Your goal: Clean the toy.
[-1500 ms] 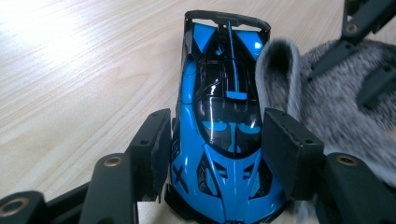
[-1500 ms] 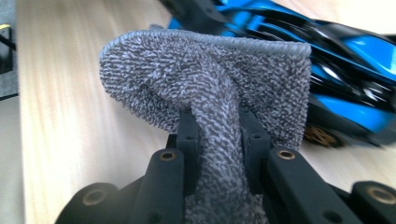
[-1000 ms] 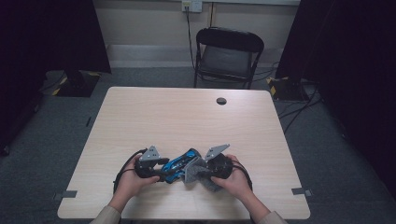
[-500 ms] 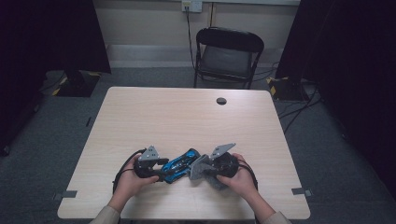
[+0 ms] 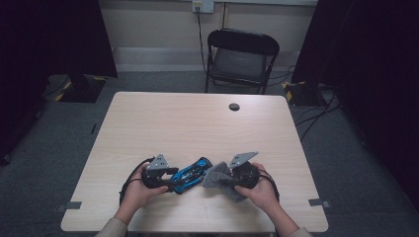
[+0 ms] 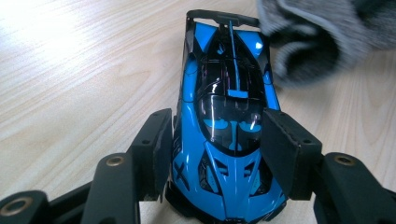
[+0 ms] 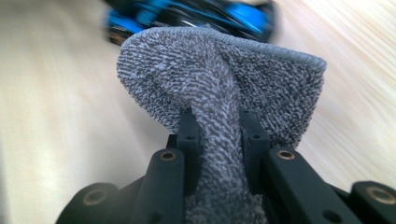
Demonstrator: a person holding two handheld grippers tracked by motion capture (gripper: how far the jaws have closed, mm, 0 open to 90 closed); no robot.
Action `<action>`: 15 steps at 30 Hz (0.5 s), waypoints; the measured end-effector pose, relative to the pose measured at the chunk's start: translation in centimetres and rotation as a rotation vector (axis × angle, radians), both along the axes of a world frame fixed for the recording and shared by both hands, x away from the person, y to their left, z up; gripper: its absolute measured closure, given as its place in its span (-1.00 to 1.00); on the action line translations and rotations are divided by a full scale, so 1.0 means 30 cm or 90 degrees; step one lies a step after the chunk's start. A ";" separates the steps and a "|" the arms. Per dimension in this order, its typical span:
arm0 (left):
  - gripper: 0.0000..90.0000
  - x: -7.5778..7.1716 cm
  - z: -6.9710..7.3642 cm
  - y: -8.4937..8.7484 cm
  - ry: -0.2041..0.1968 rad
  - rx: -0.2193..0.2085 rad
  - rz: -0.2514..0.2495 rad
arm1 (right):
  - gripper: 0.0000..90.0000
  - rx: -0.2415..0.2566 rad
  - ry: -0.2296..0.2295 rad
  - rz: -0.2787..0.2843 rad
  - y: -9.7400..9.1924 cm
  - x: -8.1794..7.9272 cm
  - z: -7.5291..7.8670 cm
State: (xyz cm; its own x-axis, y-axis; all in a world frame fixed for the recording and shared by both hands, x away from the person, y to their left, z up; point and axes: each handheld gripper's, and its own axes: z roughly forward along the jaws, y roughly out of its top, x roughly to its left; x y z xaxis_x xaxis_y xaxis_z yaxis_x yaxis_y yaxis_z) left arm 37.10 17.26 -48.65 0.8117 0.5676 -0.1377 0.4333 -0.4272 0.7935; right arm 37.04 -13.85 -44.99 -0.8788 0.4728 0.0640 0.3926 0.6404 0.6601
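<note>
Right now the left claw (image 6: 217, 154) is clamped on the sides of a blue toy car (image 6: 229, 116), near its front, on the desk (image 5: 197, 123) at its near edge. Right claw (image 7: 218, 135) is pinched tight on a grey cloth (image 7: 219, 79), bunched, touching the car's far end. Hands close together, low on desk.

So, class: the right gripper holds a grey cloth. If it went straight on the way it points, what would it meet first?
Most likely the blue toy car. The right gripper, shut on the grey cloth, points at it, the cloth leading; depth is unclear.
</note>
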 end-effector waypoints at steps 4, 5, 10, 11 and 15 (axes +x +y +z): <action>-0.01 0.000 0.000 -0.001 0.000 0.000 0.000 | 0.67 0.020 -0.002 0.066 0.074 -0.037 0.016; -0.01 0.000 0.000 -0.001 0.000 0.000 0.000 | 0.67 0.026 0.002 0.078 0.093 -0.042 0.013; -0.01 0.000 0.001 0.000 0.000 0.001 0.000 | 0.67 0.006 0.008 0.120 0.186 -0.060 -0.022; -0.01 0.000 0.000 0.000 -0.001 0.001 0.000 | 0.67 0.001 0.010 0.120 0.197 -0.061 -0.029; -0.01 0.000 0.000 0.001 0.000 -0.001 0.001 | 0.67 -0.006 0.017 0.107 0.225 -0.047 -0.058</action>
